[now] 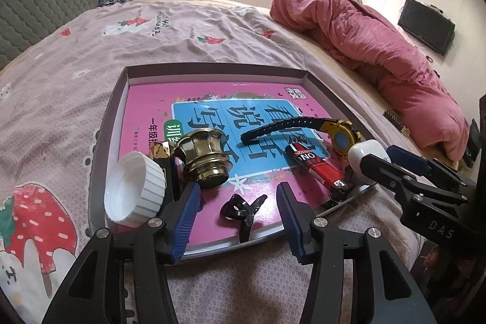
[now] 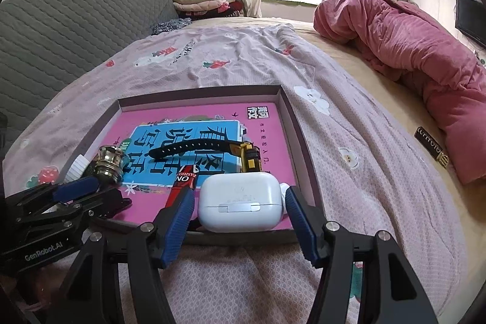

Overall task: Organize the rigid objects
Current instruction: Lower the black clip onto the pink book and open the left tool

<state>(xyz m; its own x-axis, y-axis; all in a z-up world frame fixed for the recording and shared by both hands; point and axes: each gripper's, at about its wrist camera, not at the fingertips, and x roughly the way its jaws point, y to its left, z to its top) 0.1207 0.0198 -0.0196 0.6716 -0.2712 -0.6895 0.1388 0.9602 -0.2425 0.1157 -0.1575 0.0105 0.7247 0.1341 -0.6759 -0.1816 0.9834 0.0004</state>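
Evidently the small things are gathered in the tray point(image 1: 109, 123) on the bed point(image 1: 76, 56) to keep them together: cap point(image 1: 133, 190), brass knob point(image 1: 203, 160), clip point(image 1: 243, 210), tube point(image 1: 316, 169), watch point(image 1: 340, 135), earbud case point(image 2: 241, 202). Left hand-held gripper point(image 1: 238, 222) reaches in low, jaws spread around the clip, gripping nothing. Right hand-held gripper point(image 2: 240, 225) is likewise spread, empty, straddling the case at the tray's near edge.
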